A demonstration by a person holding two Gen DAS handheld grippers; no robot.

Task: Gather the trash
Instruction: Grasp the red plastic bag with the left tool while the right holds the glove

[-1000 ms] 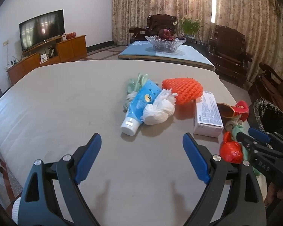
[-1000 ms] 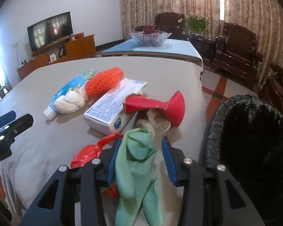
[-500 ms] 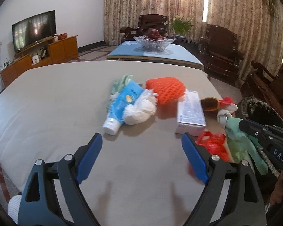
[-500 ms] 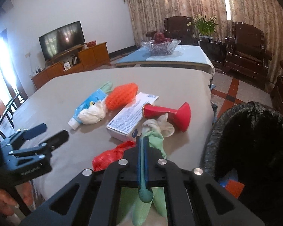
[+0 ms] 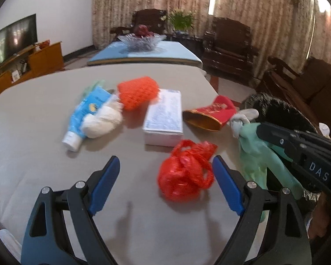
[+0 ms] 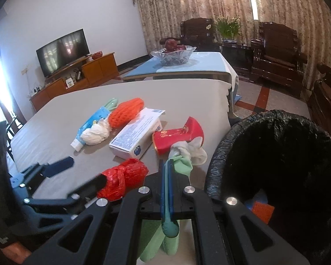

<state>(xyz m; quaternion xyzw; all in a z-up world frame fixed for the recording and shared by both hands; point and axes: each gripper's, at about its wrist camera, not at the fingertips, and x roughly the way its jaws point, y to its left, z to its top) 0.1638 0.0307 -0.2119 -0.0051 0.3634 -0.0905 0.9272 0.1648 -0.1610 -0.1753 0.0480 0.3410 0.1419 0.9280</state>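
My right gripper [image 6: 168, 170] is shut on a green rubber glove [image 6: 181, 162] and holds it above the table edge, just left of the black-lined trash bin [image 6: 275, 154]. The glove [image 5: 253, 152] hangs from it in the left wrist view too. My left gripper [image 5: 165, 176] is open, its fingers on either side of a crumpled red plastic bag [image 5: 185, 176], also seen in the right wrist view [image 6: 123, 176]. A white box [image 5: 164, 119], red paper cup [image 5: 211, 114], orange net [image 5: 136, 91], white wad [image 5: 101, 123] and blue tube [image 5: 86, 112] lie beyond.
The grey table [image 5: 44, 154] ends at right beside the bin [image 5: 275, 112]. Orange and blue items lie inside the bin [image 6: 260, 207]. A blue table with a glass fruit bowl [image 6: 173, 54], wooden armchairs and a TV stand are behind.
My right gripper has shut on the green glove and lifted it off the table towards the bin. My left gripper has moved right, from facing the blue tube to straddling the red bag.
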